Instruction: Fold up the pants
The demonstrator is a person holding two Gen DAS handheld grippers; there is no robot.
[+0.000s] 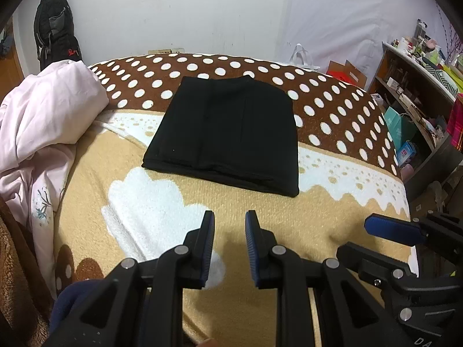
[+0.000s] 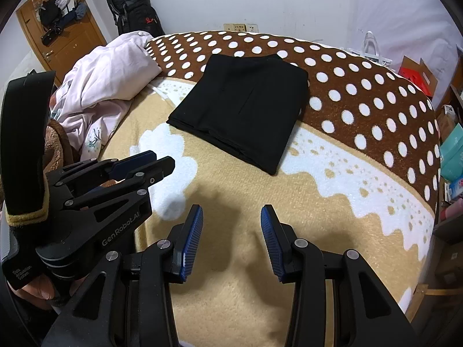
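Note:
The black pants (image 1: 225, 133) lie folded into a flat rectangle on the blanket-covered bed (image 1: 260, 217); they also show in the right wrist view (image 2: 246, 107). My left gripper (image 1: 230, 222) is open and empty, held above the blanket, short of the pants' near edge. My right gripper (image 2: 231, 217) is open and empty, also above the blanket, nearer than the pants. The right gripper shows at the right edge of the left wrist view (image 1: 390, 228). The left gripper shows at the left of the right wrist view (image 2: 156, 162).
A crumpled pale pink duvet (image 1: 43, 121) lies at the bed's left side. A black backpack (image 1: 55, 29) stands against the wall. Shelves (image 1: 419, 92) full of small items and boxes stand to the right. A wooden door (image 2: 60, 29) is at the far left.

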